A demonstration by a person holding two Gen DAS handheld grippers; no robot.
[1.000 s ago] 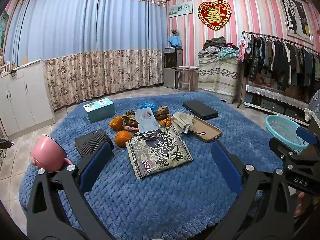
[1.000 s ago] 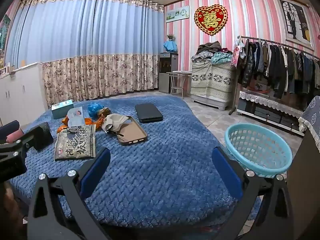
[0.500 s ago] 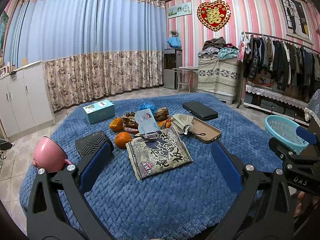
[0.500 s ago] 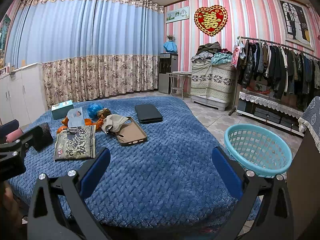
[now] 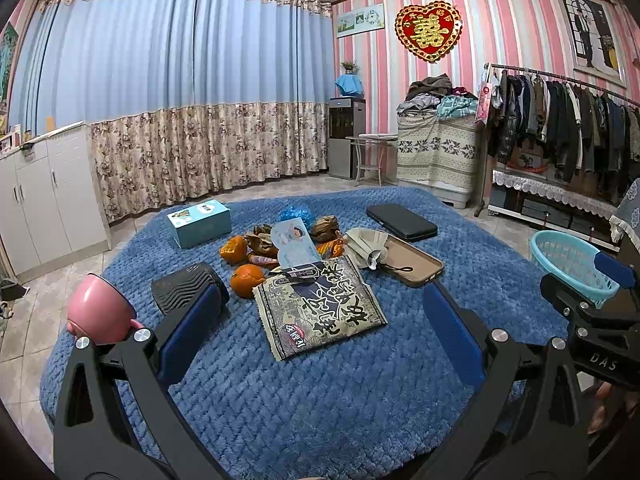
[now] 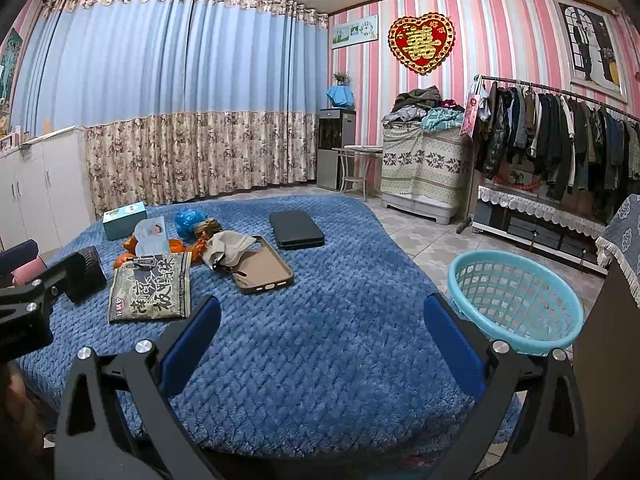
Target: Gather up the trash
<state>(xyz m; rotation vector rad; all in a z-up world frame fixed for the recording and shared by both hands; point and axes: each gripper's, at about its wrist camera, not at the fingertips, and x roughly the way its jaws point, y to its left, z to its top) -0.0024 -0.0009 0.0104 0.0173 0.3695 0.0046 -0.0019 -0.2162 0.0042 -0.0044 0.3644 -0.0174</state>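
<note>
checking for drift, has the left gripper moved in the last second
No. In its own view the snack packet and pink cup sit where they did; left gripper hovers open.

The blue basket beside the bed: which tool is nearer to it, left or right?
Right. The right tool is open, with the basket just off its right finger. The left tool is over the snack bag, farther from it.

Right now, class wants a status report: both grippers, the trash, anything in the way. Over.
Left hand-held gripper open, empty. Right hand-held gripper open, empty. Snack bag on blanket, basket empty. Path clear.
</note>
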